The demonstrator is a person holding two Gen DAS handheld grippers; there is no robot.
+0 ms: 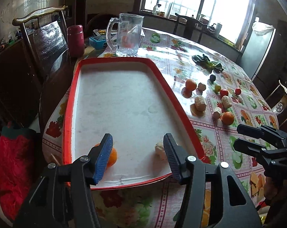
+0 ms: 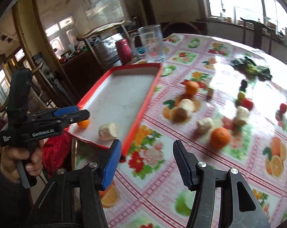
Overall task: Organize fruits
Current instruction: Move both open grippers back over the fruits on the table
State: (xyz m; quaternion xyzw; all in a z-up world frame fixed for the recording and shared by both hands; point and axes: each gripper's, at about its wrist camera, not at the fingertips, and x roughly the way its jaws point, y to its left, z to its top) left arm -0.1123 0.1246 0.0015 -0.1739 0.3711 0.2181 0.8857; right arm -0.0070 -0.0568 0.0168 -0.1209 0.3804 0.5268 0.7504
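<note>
Left gripper jaws wide, nothing between them, hovering over the near end of the red-rimmed tray. In the tray: one orange just behind the blue left finger, one peeled pale fruit by the right finger, apart from each other. Rest of the tray floor is bare white.

Right gripper also wide, holding nothing, over the flowered tablecloth just right of the tray's near corner.

Further out on the cloth, loose fruit: nearest orange, peeled pieces, a second orange, small red and green ones; right view is motion-blurred. Beyond them dark green leaves. Behind the tray a glass mug and a maroon flask.
</note>
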